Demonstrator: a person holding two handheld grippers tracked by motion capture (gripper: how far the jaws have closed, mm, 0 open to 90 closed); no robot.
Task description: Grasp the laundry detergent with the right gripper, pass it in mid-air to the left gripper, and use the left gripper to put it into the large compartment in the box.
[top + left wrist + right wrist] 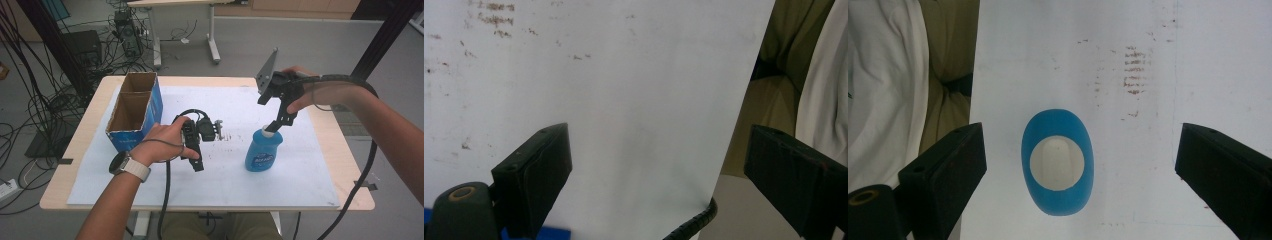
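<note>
Bottle (1057, 162) stands upright straight below the spread right tongs (276, 121), cap up for a top pinch, while the left tongs (196, 160), also spread, rest on the sheet (634, 100), empty.

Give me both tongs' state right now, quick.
Left tongs: open, holding nothing, over the white sheet.
Right tongs: open, holding nothing, directly above the blue bottle.
</note>
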